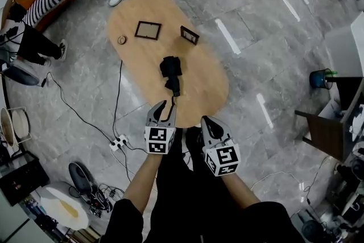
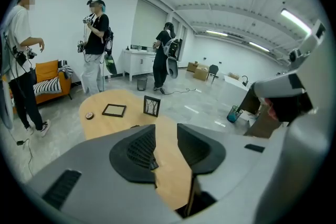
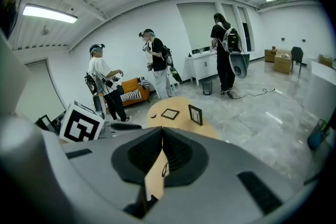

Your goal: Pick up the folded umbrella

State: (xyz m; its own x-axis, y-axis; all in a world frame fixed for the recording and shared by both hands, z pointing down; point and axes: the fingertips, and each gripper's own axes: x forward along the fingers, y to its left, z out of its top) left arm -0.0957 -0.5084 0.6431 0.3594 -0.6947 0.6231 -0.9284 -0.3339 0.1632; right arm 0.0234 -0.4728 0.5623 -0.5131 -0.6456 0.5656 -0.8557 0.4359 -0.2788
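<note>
Desk [image 1: 131, 14]: oval, pale wood.
Left tool [image 1: 165, 106]: at the desk's near edge, jaws partly apart, nothing between them.
Right tool [image 1: 206, 122]: beside the left, jaws closed tip to tip, empty.
Folded umbrella [image 1: 170, 68]: black, lying mid-desk, apart from both tools.
Picture frames: flat one [image 1: 148, 29], upright one [image 1: 189, 34], beyond the umbrella.
Round thing [image 1: 121, 40]: small, perhaps a coaster.

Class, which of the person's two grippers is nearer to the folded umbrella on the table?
Left. The left gripper is just short of the near end of the folded umbrella, fingers apart. The right gripper is further back and off to the right, fingers together.
</note>
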